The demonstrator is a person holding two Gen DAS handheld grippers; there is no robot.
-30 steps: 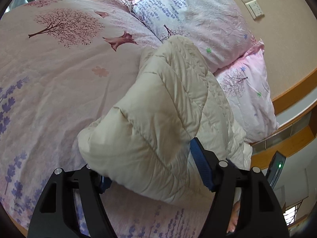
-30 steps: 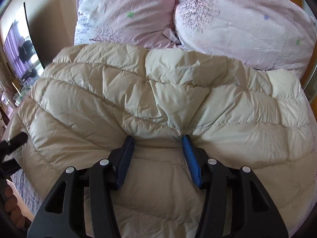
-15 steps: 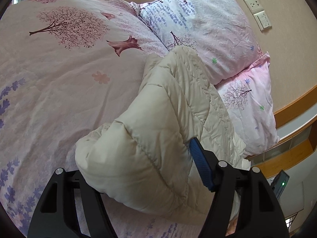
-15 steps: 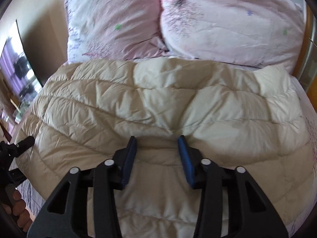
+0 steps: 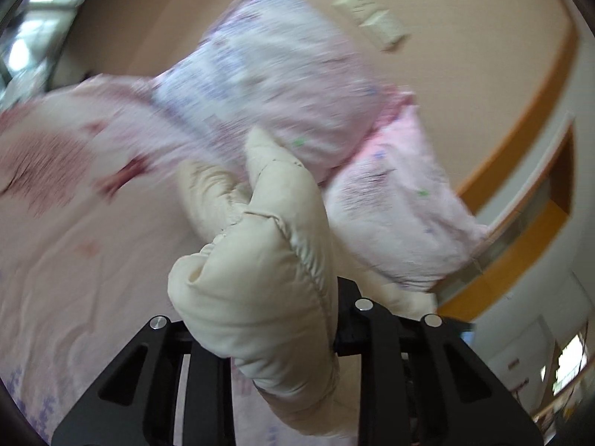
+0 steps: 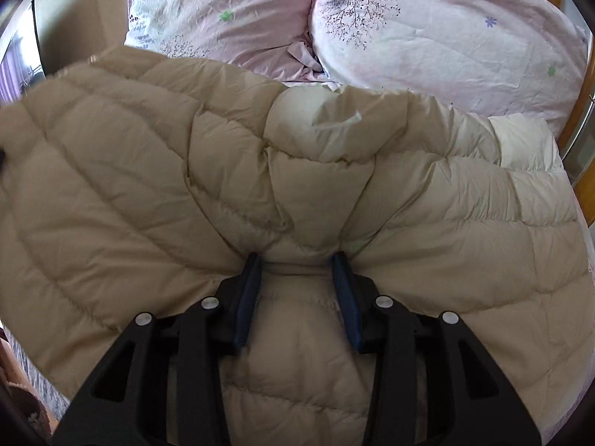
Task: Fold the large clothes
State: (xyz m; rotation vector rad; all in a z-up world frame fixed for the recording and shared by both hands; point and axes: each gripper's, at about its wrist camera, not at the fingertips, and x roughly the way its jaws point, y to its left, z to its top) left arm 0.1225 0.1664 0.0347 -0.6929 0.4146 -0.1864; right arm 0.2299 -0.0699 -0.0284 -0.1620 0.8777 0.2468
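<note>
A cream quilted puffer jacket [image 6: 186, 186] lies spread over the bed in the right wrist view. My right gripper [image 6: 299, 260] is shut on a fold of it, with fabric bunched between the blue pads [image 6: 344, 282]. In the blurred left wrist view, my left gripper [image 5: 260, 319] is shut on a thick bunched edge of the jacket [image 5: 260, 267] and holds it raised above the bed. The jacket hides the left gripper's fingertips.
Two pink floral pillows [image 6: 427, 37] lie against the headboard behind the jacket; they also show in the left wrist view [image 5: 282, 85]. A pink floral bedspread [image 5: 74, 223] covers the bed. A wooden bed frame [image 5: 520, 156] and wall sockets [image 5: 372, 15] are at the right.
My left gripper has closed on the jacket's edge and swung it up fast, blurring the view. My right gripper has closed tighter on its fold, and the jacket's left side has risen.
</note>
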